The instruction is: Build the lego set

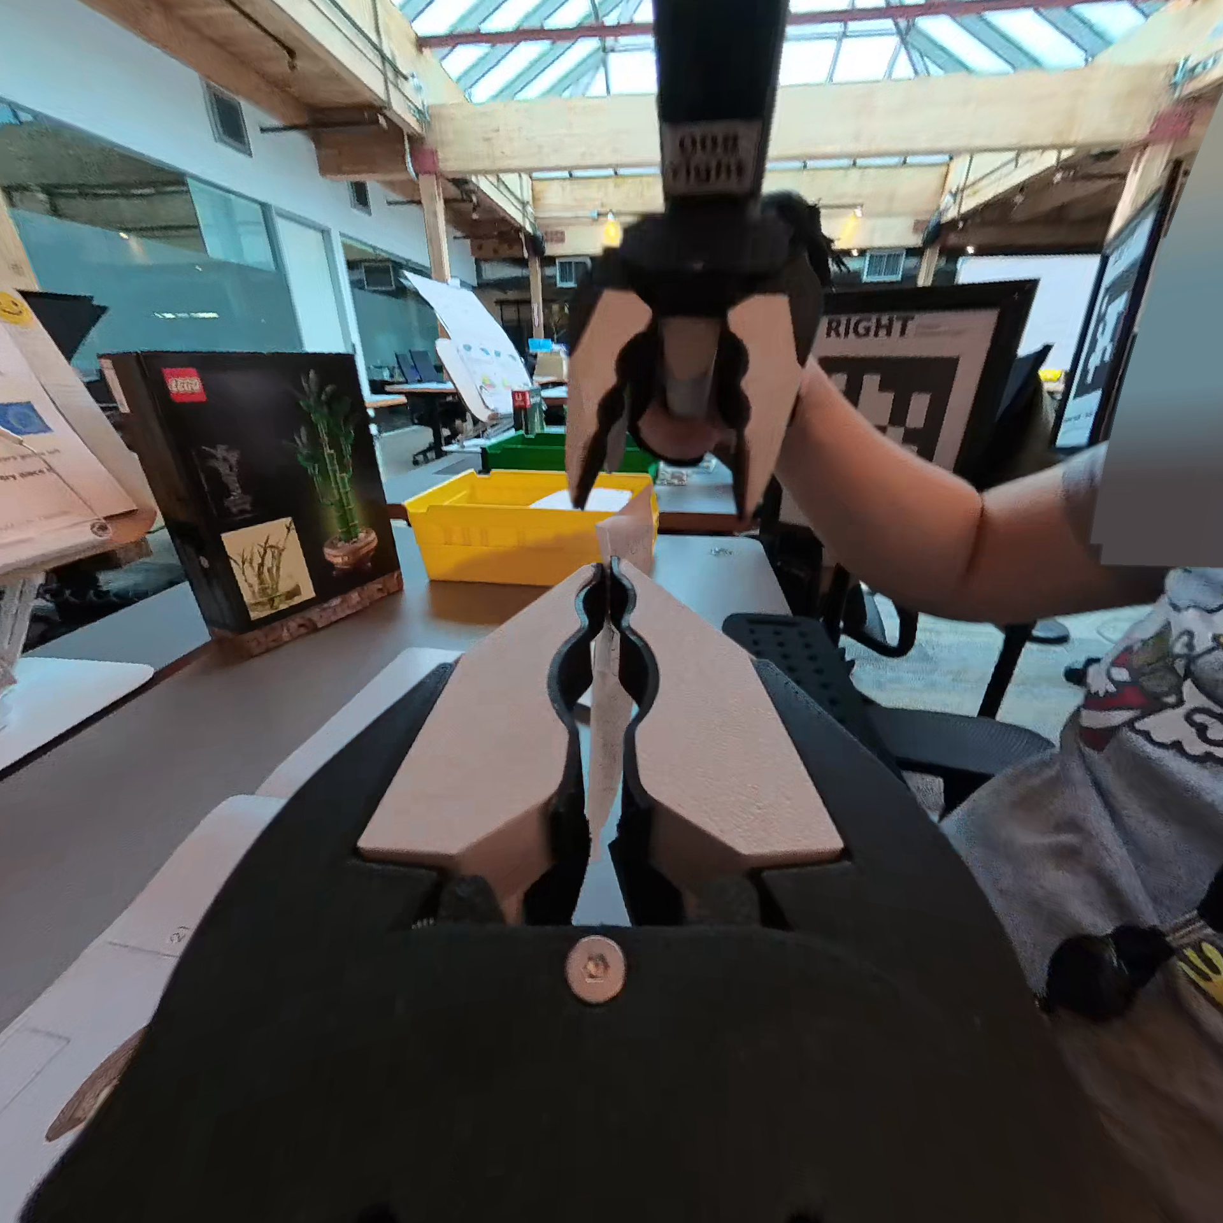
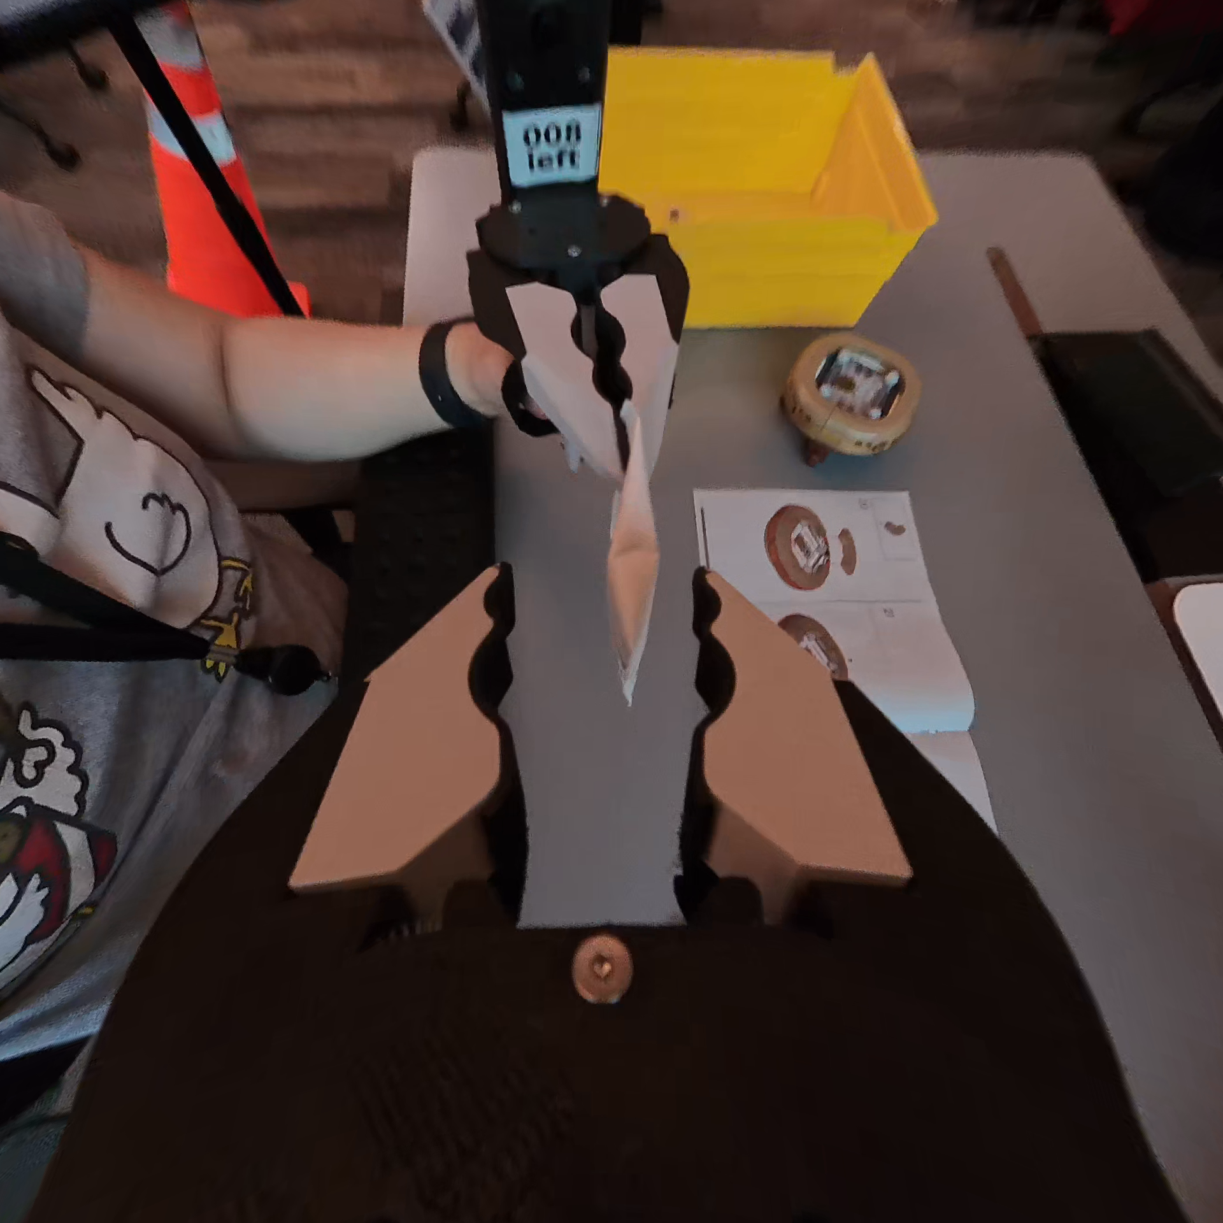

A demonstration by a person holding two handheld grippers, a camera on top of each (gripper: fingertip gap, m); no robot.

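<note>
Left tongs [image 1: 612, 582] clamped tight on a thin white paper bag [image 1: 605, 728], bag running edge-on between the pads. Right tongs [image 2: 602, 635] spread wide, gripping nothing, tips either side of the bag's hanging end [image 2: 634, 582], no contact. Desk [image 2: 1032, 595] below the bag: open instruction booklet [image 2: 860, 595] just right of it, round tan lego pot base [image 2: 850, 400] beyond the booklet, yellow bin [image 2: 761, 198] at the far edge. Lego box [image 1: 265, 490] stands upright left of the bin.
</note>
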